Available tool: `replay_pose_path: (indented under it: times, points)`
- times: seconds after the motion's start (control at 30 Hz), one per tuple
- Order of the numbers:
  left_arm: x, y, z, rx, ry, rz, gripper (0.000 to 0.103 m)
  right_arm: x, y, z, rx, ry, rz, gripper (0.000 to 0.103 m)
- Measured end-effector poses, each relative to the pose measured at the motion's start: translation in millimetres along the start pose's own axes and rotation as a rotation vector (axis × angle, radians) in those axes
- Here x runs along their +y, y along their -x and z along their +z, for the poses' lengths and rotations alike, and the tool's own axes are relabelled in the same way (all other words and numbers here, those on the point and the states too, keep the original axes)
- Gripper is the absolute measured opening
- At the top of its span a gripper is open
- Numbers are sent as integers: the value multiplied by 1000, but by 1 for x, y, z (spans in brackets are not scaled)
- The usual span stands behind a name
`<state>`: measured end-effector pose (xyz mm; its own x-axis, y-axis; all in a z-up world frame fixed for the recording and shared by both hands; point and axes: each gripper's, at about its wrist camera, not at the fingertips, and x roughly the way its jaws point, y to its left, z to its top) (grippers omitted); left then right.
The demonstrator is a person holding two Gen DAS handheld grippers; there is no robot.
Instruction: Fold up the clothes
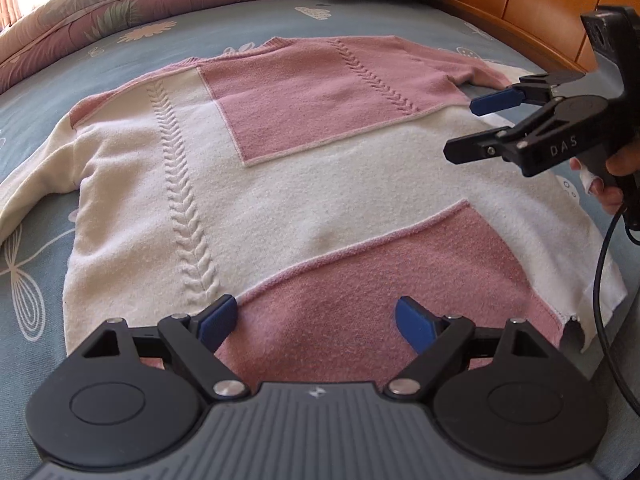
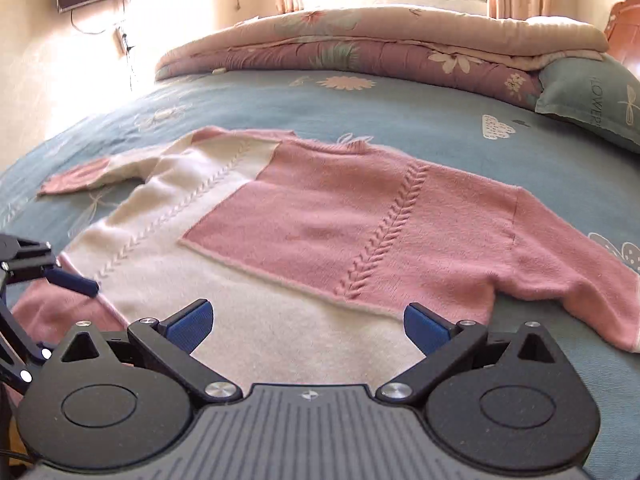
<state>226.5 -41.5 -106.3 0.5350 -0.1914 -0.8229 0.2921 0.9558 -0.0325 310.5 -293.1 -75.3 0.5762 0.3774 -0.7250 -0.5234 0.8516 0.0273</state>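
Observation:
A pink and cream knit sweater (image 1: 304, 184) lies spread flat on the bed, sleeves out to both sides; the right wrist view shows the same sweater (image 2: 320, 240) from its side. My left gripper (image 1: 316, 320) hovers open over the pink patch at the hem, nothing between its blue pads. My right gripper (image 1: 464, 126) comes in from the right above the sweater's right side, held by a hand, jaws apart. In its own view the right gripper (image 2: 306, 324) is open over the cream band. The left gripper's blue fingertip (image 2: 76, 282) shows at the left edge.
The bed has a blue-grey floral sheet (image 1: 36, 264). A folded floral quilt (image 2: 360, 52) and a teal pillow (image 2: 592, 96) lie at the far side. A wooden headboard (image 1: 532, 4) runs along the right. A black cable (image 1: 600, 280) hangs from the right gripper.

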Motion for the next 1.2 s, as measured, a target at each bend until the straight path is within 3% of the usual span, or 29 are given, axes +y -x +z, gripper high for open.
replay_pose_path:
  times: [0.07, 0.17, 0.27, 0.33, 0.4, 0.47, 0.57, 0.7, 0.83, 0.93, 1.1, 1.2]
  points:
    - [5, 6, -12, 17, 2, 2, 88, -6, -11, -21, 63, -67, -75, 103]
    - [9, 15, -25, 21, 4, -12, 90, -17, 15, -48, 6, -186, -67, 103]
    - [4, 19, -23, 4, -15, -24, 91, -7, 39, -64, 29, -214, -94, 103]
    - [0, 21, -22, -7, -27, -33, 91, 6, 57, -67, 9, -224, -116, 103]
    - [-3, 23, -21, -18, -40, -41, 91, 21, 71, -68, -43, -230, -80, 103]
    - [-6, 26, -20, -29, -52, -49, 91, 32, 75, -68, -90, -238, -64, 103]
    - [-12, 23, -19, -25, -60, -53, 91, 38, 59, -76, -75, -284, -86, 103]
    - [-16, 22, -44, -15, -64, -11, 92, 47, 57, -102, -19, -282, -174, 103]
    - [-16, 37, -68, -8, -76, -54, 100, 62, 84, -136, -39, -286, -206, 103]
    - [-16, 43, -55, -25, -82, -107, 99, 68, 91, -145, -72, -297, -226, 103]
    - [-17, 37, -6, -165, -52, -175, 100, 72, 83, -135, -43, -317, -278, 103]
    - [-9, 3, 10, -114, 39, -206, 100, 72, 83, -136, -43, -319, -277, 103]
